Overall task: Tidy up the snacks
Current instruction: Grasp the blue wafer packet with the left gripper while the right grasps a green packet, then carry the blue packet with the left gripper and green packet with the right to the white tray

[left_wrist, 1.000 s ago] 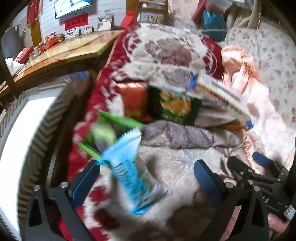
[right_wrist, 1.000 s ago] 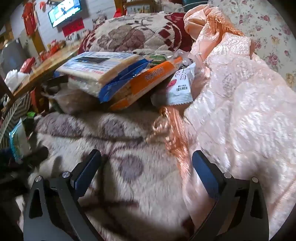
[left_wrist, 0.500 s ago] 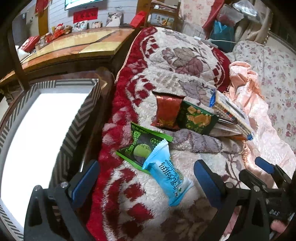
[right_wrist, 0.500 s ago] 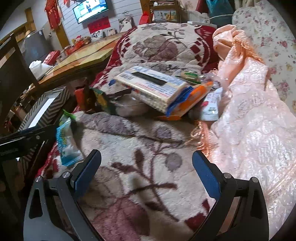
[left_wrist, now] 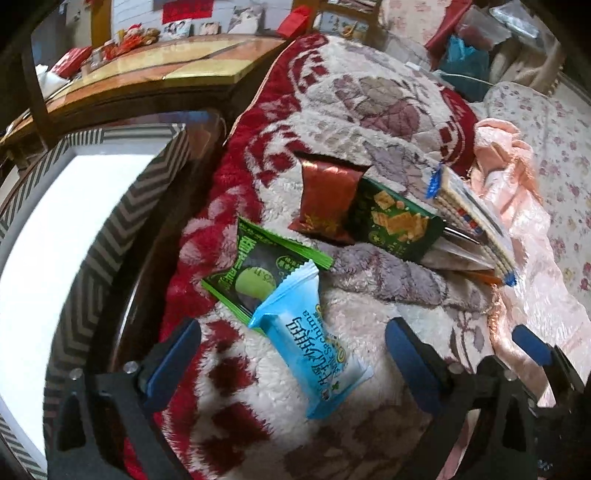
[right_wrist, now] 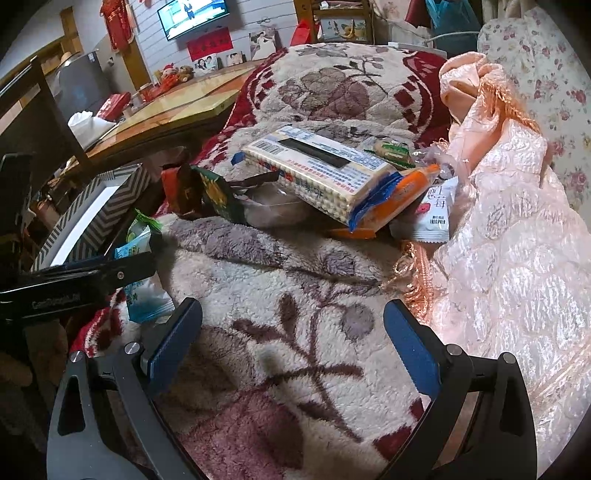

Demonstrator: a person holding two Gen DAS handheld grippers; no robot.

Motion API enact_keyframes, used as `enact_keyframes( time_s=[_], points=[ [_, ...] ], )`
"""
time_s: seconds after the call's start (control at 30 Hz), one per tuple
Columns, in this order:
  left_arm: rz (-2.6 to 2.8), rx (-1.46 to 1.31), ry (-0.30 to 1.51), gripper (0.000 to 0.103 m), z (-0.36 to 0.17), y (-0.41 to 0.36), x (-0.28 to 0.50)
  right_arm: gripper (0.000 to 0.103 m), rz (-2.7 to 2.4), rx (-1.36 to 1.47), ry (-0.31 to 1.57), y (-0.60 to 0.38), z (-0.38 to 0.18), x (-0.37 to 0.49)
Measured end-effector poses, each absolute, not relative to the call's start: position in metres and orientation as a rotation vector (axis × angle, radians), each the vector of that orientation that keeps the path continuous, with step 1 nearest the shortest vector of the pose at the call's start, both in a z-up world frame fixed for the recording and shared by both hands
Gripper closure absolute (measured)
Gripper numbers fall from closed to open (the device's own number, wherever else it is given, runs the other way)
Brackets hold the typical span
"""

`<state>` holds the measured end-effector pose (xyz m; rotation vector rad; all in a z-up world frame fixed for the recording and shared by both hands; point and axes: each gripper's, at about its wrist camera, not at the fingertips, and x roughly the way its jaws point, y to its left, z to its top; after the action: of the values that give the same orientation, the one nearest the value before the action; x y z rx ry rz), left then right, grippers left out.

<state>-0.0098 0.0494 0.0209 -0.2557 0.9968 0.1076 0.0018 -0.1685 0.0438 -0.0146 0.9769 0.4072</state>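
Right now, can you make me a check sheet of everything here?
Surface: fluffy red-and-cream blanket.
Job's things: blue snack packet lying partly on green packet; red packet, dark green cracker bag, big wafer pack, orange packet, white strawberry packet.
Clutter: pink cloth.
Grippers: left tool open; right tool open, holding nothing.
Cables: nothing seen.
Surroundings: zigzag-edged box, wooden table, TV.

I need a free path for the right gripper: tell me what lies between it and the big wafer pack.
In the right wrist view, only bare floral blanket and a grey fold lie between the right gripper and the wafer pack.
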Motion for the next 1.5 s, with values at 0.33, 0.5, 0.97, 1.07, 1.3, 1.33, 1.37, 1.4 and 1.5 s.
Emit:
enact_keyframes(
  time_s=[0.33, 0.5, 0.97, 1.07, 1.3, 1.33, 1.37, 1.4, 1.5],
  points=[
    [0.109, -0.344, 1.091, 0.073, 0.012, 0.064, -0.011, 0.011, 0.484, 0.006, 0.976, -0.165, 0.052, 0.005],
    [0.132, -0.324, 1.063, 0.074, 0.025, 0.076, -0.029, 0.011, 0.557, -0.001, 0.976, -0.139, 0.059, 0.009],
    [0.208, -0.284, 0.927, 0.074, 0.087, 0.12, -0.08, 0.016, 0.693, -0.025, 1.102, -0.035, 0.04, 0.028],
    [0.231, -0.277, 0.909, 0.074, 0.094, 0.131, -0.083, 0.018, 0.685, 0.013, 1.142, -0.02, 0.033, 0.033],
    [0.278, -0.282, 0.903, 0.074, 0.094, 0.152, -0.089, 0.025, 0.613, 0.021, 1.174, 0.011, 0.023, 0.037],
    [0.282, -0.285, 0.905, 0.074, 0.094, 0.155, -0.09, 0.032, 0.605, 0.012, 1.18, 0.015, 0.021, 0.04],
    [0.286, -0.289, 0.907, 0.074, 0.094, 0.158, -0.092, 0.04, 0.599, 0.0, 1.187, 0.019, 0.019, 0.042],
    [0.287, -0.291, 0.908, 0.074, 0.094, 0.161, -0.092, 0.043, 0.595, -0.025, 1.194, 0.025, 0.016, 0.044],
    [0.296, -0.304, 0.906, 0.074, 0.093, 0.168, -0.094, 0.056, 0.61, -0.071, 1.19, 0.03, 0.015, 0.049]
  ],
)
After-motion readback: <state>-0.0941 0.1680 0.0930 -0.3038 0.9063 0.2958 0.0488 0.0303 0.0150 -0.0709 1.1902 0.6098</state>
